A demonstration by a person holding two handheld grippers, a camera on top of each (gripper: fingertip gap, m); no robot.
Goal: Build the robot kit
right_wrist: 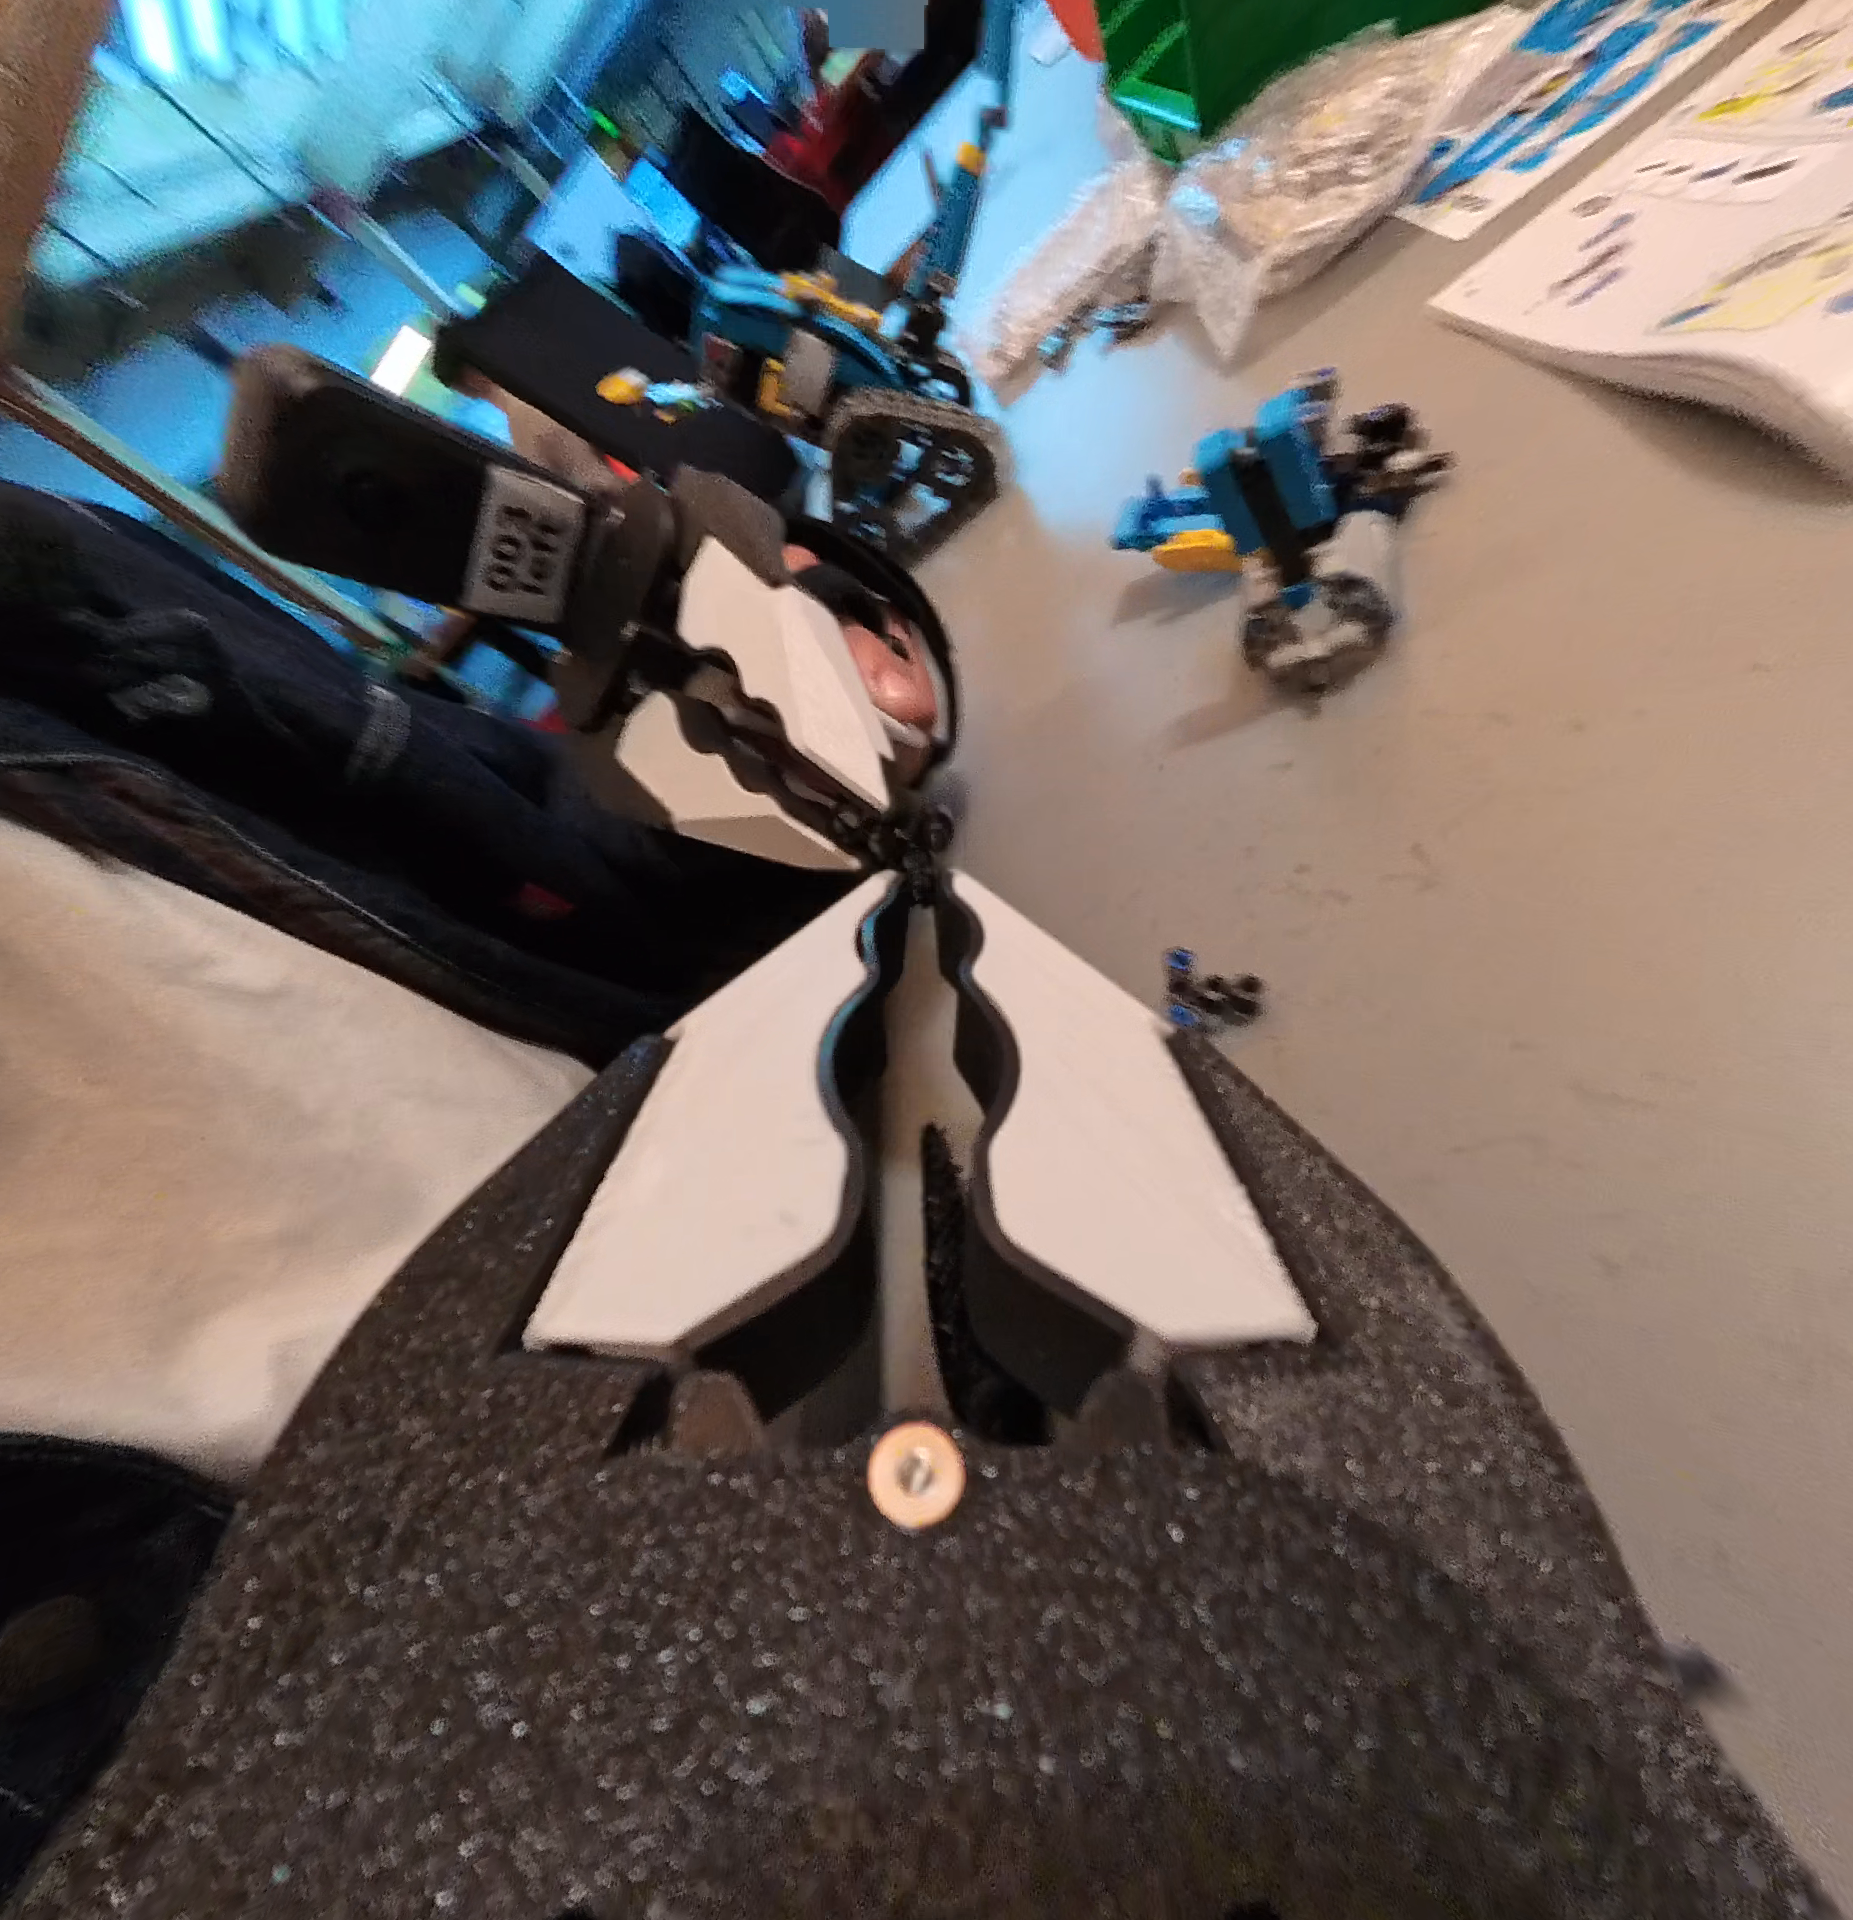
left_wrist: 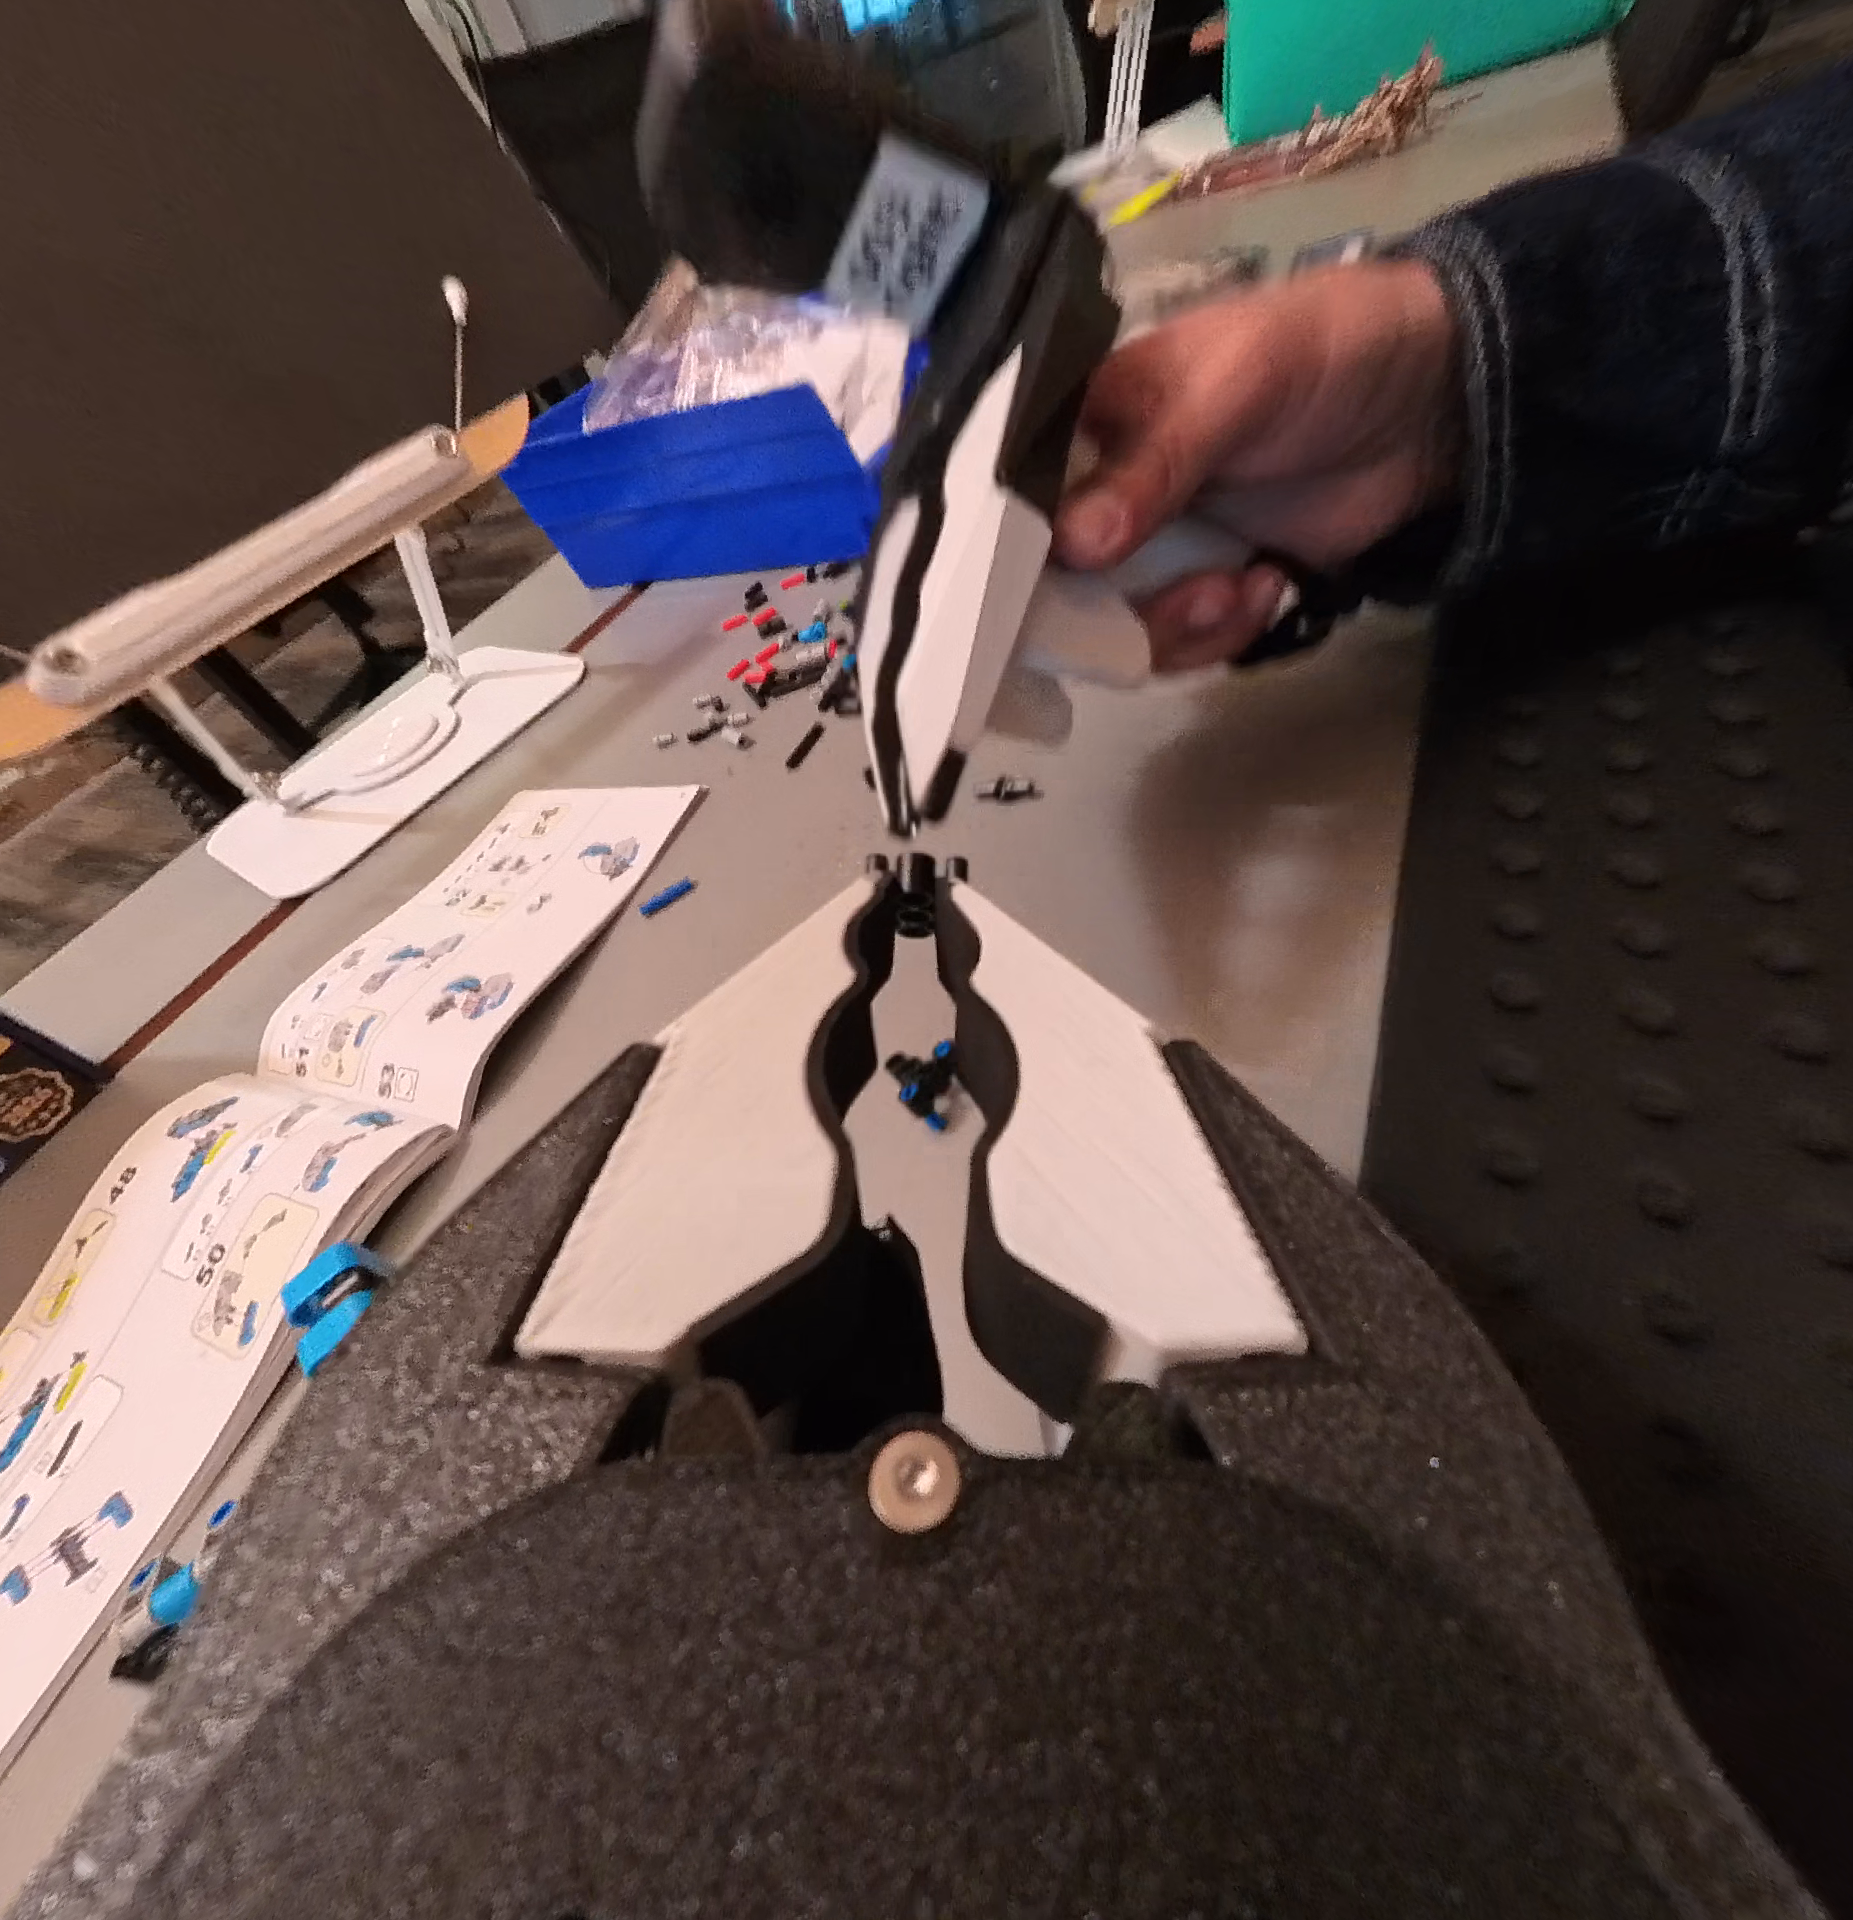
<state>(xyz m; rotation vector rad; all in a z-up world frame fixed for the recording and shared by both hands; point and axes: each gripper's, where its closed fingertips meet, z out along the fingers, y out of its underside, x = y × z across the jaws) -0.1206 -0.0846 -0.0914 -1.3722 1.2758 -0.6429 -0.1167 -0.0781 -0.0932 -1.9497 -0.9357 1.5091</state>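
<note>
In the left wrist view, my left gripper (left_wrist: 914, 881) is shut on a small black toy brick piece with round holes (left_wrist: 914, 900) and holds it above the grey table (left_wrist: 1161, 935). My right gripper (left_wrist: 909, 802), held by a hand (left_wrist: 1265, 447), points down at it. It pinches a small dark pin (left_wrist: 907, 823) just above the black piece. In the right wrist view, my right gripper (right_wrist: 917, 883) is shut on the pin, tip to tip with the left gripper (right_wrist: 894, 823) and its black piece (right_wrist: 906, 831).
An open instruction booklet (left_wrist: 382, 1039), a blue bin with plastic bags (left_wrist: 693, 478), scattered small pieces (left_wrist: 787, 665) and a white lamp base (left_wrist: 402, 748) lie at left. A black-and-blue connector (left_wrist: 927, 1081) lies under the fingers. A blue-and-yellow model (right_wrist: 1286, 520) stands on the table. The tips of both grippers are at nearly the same place. The black-and-blue connector (left_wrist: 927, 1081) sits 8 cm or so from the ends of my right fingers.
</note>
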